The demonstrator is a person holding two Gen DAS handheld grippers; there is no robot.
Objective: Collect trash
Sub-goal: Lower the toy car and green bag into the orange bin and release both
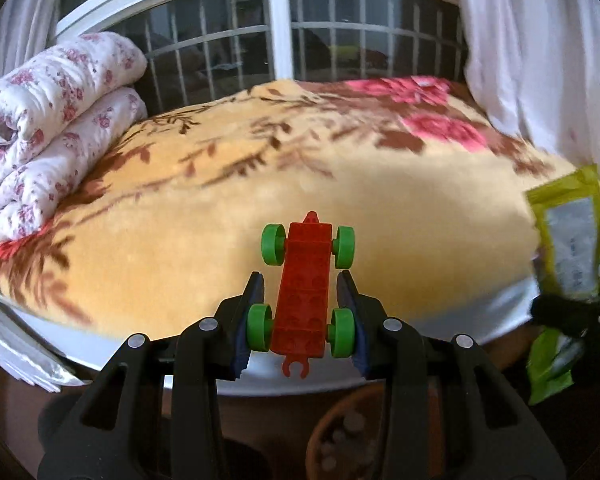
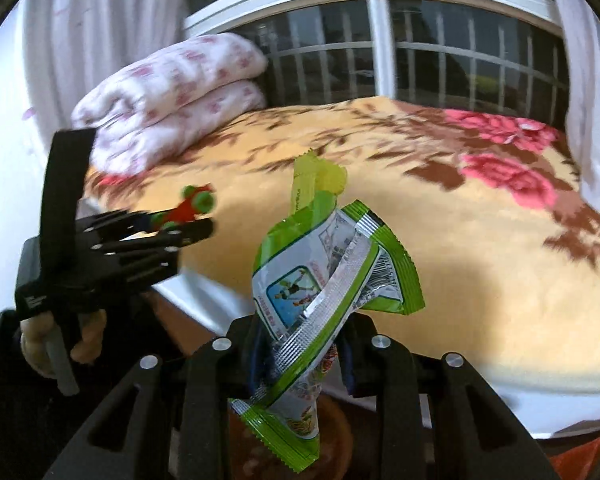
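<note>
My left gripper (image 1: 302, 280) is shut on a red toy car chassis (image 1: 302, 296) with green wheels, held in the air in front of the bed. It also shows in the right wrist view (image 2: 184, 210) at the left. My right gripper (image 2: 300, 344) is shut on a crumpled green and white snack wrapper (image 2: 332, 264), also held in the air before the bed. The wrapper shows at the right edge of the left wrist view (image 1: 568, 248).
A bed with a yellow floral blanket (image 1: 260, 200) fills the middle. A folded white floral quilt (image 1: 48, 128) lies at its far left. White curtains (image 1: 540, 60) hang beside a barred window (image 1: 276, 40). A round brown container (image 1: 348, 436) sits below on the floor.
</note>
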